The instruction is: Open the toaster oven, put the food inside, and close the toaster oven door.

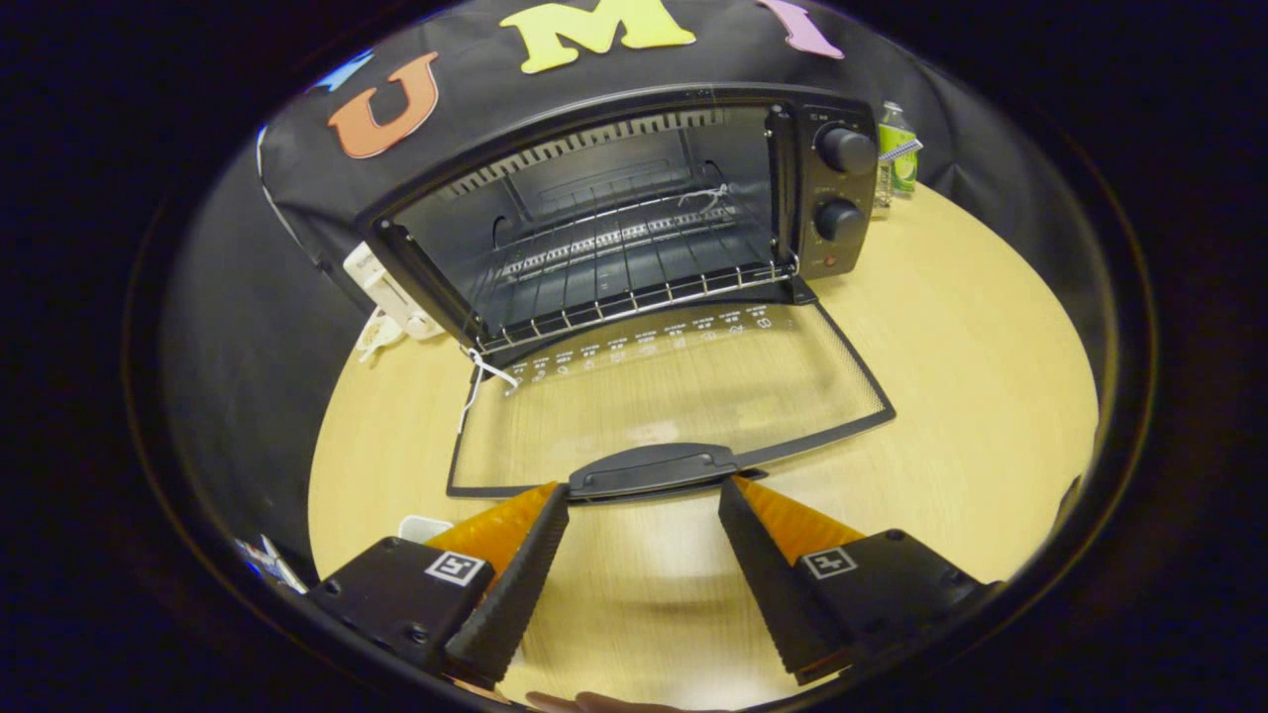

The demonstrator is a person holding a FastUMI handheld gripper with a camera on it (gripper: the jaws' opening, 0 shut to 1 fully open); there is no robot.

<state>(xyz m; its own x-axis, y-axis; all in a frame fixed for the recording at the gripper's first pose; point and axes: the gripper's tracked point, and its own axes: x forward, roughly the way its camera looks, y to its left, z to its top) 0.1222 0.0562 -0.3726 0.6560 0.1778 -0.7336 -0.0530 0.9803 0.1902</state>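
A black toaster oven [837, 188] stands on the wooden table [971, 376] with its glass door [674, 396] folded down flat toward me. The cavity holds a bare wire rack [634, 287]. My gripper [644, 490] is open, its two black ribbed fingers [520, 579] spread wide just short of the door's black handle [649, 467]. The fingertips sit at either end of the handle, and nothing is between the fingers.
Two knobs [844, 151] sit on the oven's right panel. A small green-labelled bottle [897, 149] stands behind the oven at the right. A white plug strip [386, 287] lies to the oven's left. A white object [424, 527] peeks out beside my left finger.
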